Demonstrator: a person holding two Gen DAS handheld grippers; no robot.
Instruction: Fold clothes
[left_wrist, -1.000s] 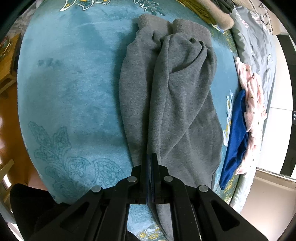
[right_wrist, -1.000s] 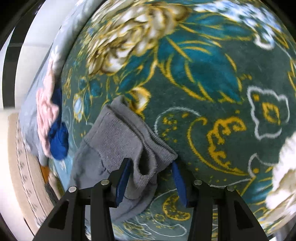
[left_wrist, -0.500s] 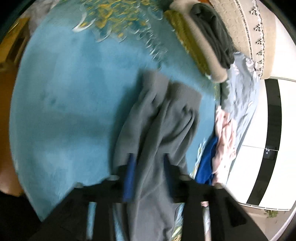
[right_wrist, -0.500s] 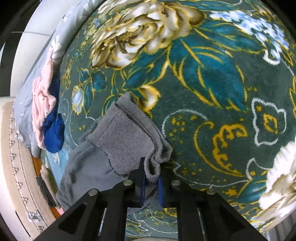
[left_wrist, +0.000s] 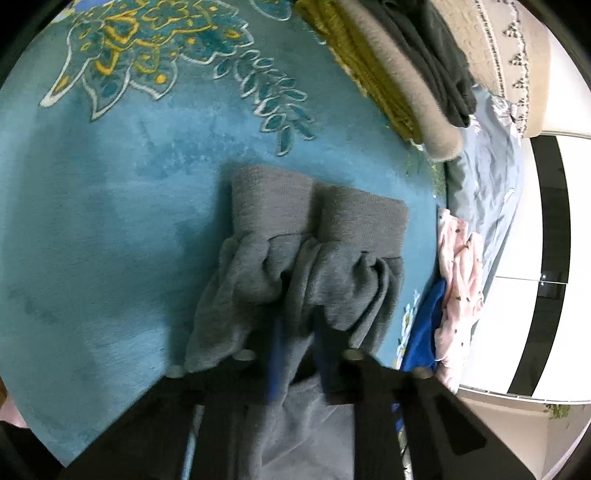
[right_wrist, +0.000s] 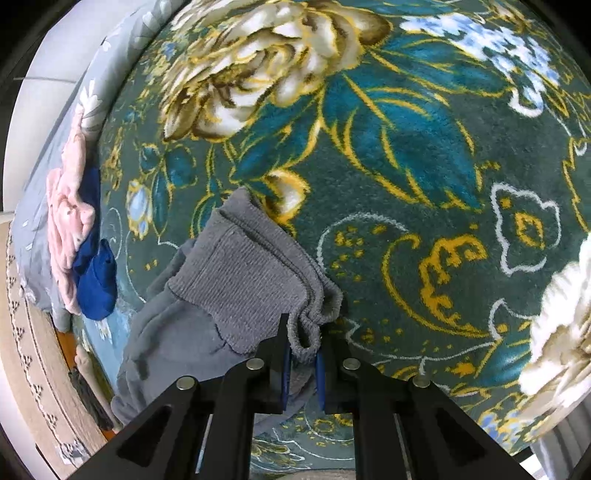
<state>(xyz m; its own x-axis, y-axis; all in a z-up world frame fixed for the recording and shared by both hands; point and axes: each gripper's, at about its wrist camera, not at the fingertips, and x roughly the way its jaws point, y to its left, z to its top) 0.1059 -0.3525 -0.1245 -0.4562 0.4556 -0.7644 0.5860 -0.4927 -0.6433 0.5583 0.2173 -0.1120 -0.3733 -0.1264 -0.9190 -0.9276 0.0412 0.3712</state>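
— Gripping anything, the left tool (left_wrist: 297, 336)?
— Its jaws are closing on a bunched fold of the grey sweatpants (left_wrist: 314, 266); the two ribbed cuffs (left_wrist: 317, 210) lie just ahead of it on the teal blanket (left_wrist: 110, 221).
— And the right tool (right_wrist: 302, 345)?
— Clenched on the ribbed waistband edge (right_wrist: 314, 317), the garment spreading to its left over the floral pattern.

**Materials and finish**

Grey sweatpants (left_wrist: 306, 273): matt fleecy cloth, ribbed knit cuffs (left_wrist: 317, 206). Blanket (left_wrist: 110, 206): plush velvety pile, slight sheen. Left gripper (left_wrist: 297, 354): matt black plastic, metal pins. Mustard knit (left_wrist: 369, 70), upper right: coarse.
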